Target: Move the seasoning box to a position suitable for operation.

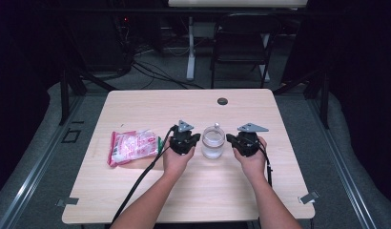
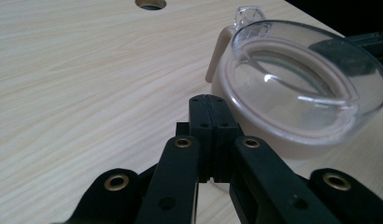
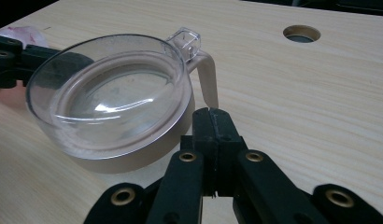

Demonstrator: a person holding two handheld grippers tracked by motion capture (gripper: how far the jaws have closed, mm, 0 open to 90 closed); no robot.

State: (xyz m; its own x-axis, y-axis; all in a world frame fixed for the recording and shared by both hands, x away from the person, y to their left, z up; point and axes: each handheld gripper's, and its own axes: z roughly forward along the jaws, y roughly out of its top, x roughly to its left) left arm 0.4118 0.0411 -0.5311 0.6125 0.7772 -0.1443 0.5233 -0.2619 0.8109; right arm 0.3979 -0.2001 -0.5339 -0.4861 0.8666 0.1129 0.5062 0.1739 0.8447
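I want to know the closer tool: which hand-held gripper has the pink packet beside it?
The left hand-held gripper: the pink packet lies just outside it; the right one has bare table.

No legible text, label, brand or number anywhere. Printing on the pink packet (image 1: 132, 147) at the table's left (red and white patches, far too small and blurred) not readable. No marking on the clear-lidded container (image 3: 112, 100).

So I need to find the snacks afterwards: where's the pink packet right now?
In the high view the pink packet lies flat on the table's left part, just left of the left tongs.
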